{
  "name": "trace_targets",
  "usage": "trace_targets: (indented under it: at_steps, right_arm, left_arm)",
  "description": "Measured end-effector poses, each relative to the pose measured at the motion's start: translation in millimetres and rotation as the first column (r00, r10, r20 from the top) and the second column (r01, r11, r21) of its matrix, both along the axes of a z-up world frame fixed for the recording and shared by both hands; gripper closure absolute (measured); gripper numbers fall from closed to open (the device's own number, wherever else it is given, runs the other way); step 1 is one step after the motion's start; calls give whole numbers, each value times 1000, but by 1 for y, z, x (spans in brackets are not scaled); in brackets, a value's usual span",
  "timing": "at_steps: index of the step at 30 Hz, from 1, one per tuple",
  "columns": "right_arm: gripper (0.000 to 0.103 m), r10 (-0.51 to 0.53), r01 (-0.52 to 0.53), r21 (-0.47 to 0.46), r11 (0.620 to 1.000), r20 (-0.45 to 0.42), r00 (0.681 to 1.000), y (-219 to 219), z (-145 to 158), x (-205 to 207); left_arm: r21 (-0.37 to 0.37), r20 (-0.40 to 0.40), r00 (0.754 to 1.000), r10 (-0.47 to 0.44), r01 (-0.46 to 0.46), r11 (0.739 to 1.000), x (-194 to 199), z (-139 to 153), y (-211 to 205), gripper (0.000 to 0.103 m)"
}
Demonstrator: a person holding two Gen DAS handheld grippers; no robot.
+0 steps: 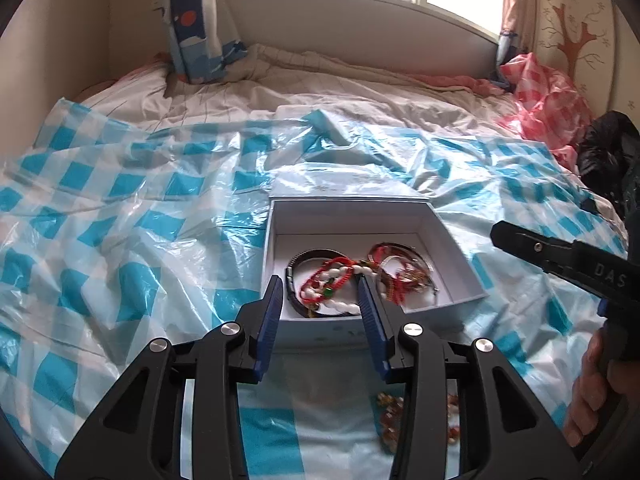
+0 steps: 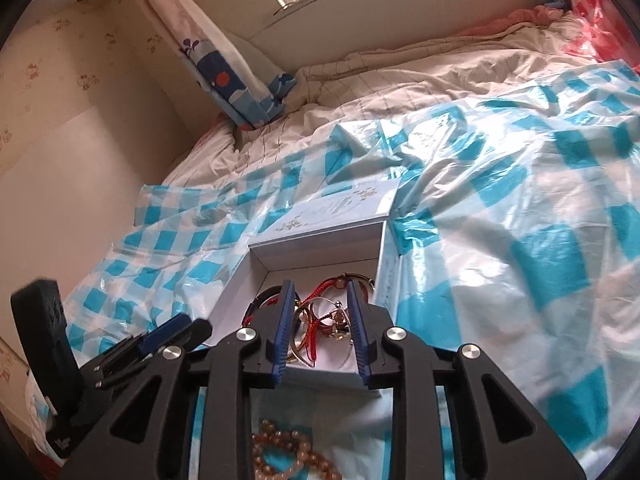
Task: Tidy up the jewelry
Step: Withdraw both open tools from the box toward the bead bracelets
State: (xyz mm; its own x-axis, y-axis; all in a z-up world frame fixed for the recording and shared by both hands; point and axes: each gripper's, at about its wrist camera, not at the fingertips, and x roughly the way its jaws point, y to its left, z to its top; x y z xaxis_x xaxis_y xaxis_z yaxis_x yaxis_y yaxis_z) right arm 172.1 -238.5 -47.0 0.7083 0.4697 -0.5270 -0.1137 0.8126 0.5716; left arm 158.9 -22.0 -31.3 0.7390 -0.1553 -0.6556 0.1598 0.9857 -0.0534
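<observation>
Although most of the jewelry already lies in the white box (image 1: 276, 240), a string of amber beads (image 2: 288, 456) remains on the checked plastic sheet (image 1: 120, 208) spread over the bed, just outside the box's near wall at 6 o'clock.

Left hand-held gripper (image 1: 320, 312): jaws part-way apart, nothing between them, poised over the near wall of the box. Beyond it lie a black band (image 1: 294, 276), red cords and white beads (image 1: 340, 304).

Box contents, at 3 o'clock from the black band: a tangle of red bracelets (image 1: 400, 276) with thin metal parts. The box lid (image 2: 340, 208) rests against the far wall at 12 o'clock.

Right hand-held gripper (image 2: 320, 312): jaws narrow but not closed, empty, aimed at the metal bangle and red cord inside the box.

Handling, as a judgement: every piece is light. Cords and bead strings are limp and will sag, snag on neighbours and drag them along. Smooth beads may slip between pads. Take the amber string across a bunched section rather than one bead. Thin metal rings are stiff but bend easily; grip across the band.
</observation>
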Motion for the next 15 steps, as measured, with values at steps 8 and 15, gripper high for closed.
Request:
trace_targets:
  at_steps: [8,15]
  right_arm:
    - [76,6,-6,4,1000,-15,1000,-4,1,-24]
    - [76,30,-31,-12,999,-29,999,4,0,-43]
  left_arm:
    - [4,-27,999,-21,21,1000,-24,-3,-3,66]
    - [0,-39,999,-27,27,1000,-34,-6,-6,66]
